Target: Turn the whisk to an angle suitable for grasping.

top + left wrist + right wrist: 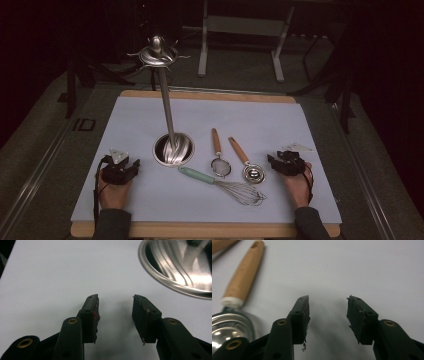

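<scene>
Nearest you: left gripper [115, 303] and right gripper [328, 305], both with jaws parted and empty, resting on the pale mat [260, 120]. Between them lie a mint-handled whisk [220, 184], a wood-handled strainer [218, 156] and a wood-handled scoop [247, 161]. Farther: steel utensil stand [172, 149], round base dish empty, hooks on top bare.

Glossy steel stand [166, 105] and spoon bowl [254, 173] (mirror-bright), smooth wooden handles [238, 149], matt pale sheet [250, 120] over the wood-edged table [200, 230].
</scene>
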